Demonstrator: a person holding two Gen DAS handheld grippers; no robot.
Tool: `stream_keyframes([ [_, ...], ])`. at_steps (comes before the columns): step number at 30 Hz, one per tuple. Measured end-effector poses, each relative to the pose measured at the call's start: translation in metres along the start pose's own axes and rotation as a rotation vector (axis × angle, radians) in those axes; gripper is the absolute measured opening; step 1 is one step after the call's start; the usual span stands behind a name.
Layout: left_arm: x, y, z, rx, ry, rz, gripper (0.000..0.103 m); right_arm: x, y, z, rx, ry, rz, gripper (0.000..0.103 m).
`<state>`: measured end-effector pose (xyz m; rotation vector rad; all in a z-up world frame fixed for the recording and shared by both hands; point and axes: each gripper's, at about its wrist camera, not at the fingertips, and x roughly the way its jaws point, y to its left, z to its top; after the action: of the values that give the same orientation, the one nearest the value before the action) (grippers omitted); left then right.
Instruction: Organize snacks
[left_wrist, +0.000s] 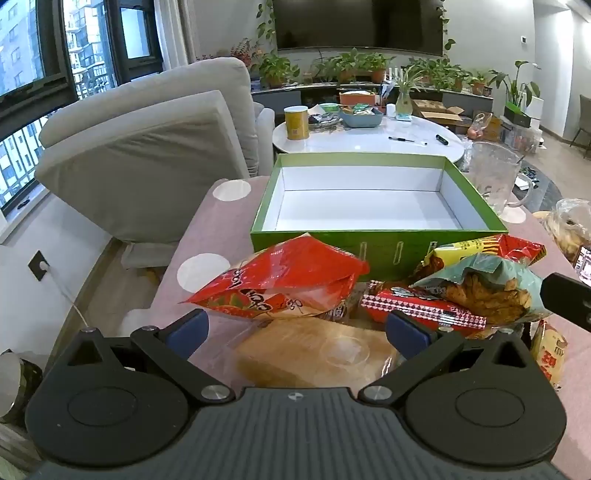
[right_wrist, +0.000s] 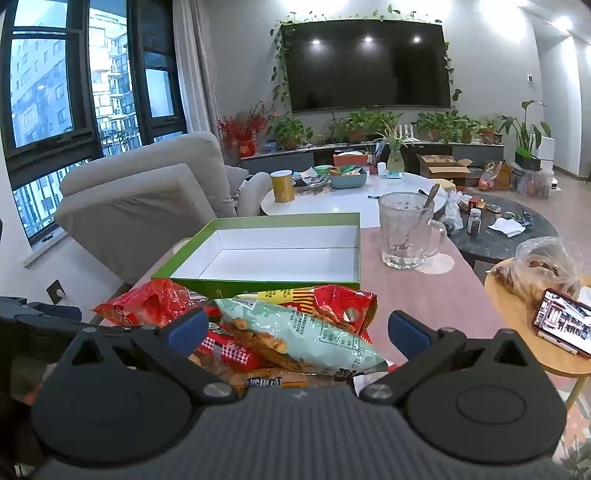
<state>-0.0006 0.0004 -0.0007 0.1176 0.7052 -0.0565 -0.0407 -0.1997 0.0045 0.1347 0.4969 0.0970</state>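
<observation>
- We see a pink table with white dots (left_wrist: 207, 236).
- Its far edge carries an open green cardboard box (left_wrist: 373, 251) and a clear glass mug (right_wrist: 406, 232).
- Snack packets (right_wrist: 295, 325) crowd our near edge.

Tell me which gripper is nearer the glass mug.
Right, I judge. The glass mug stands ahead and slightly right of the right gripper. From the left gripper, it sits far right, beyond the green box.

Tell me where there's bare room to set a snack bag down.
The green box is bare inside. The tablecloth is free between the box, the glass mug and the right gripper. The near edge is crowded with the snack pile, under both open grippers, left gripper included.
</observation>
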Motion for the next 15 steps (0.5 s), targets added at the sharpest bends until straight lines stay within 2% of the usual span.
stream_keyframes([
  [8, 0.0051, -0.0009, -0.0016, 0.01, 0.006, -0.048, 0.103, 0.0009, -0.0011, -0.0012, -0.015, -0.008, -0.01, 0.103],
  [15, 0.005, -0.0007, -0.0084, 0.008, 0.005, -0.057, 0.103, 0.0029, -0.0006, -0.0024, -0.019, -0.006, -0.019, 0.103],
])
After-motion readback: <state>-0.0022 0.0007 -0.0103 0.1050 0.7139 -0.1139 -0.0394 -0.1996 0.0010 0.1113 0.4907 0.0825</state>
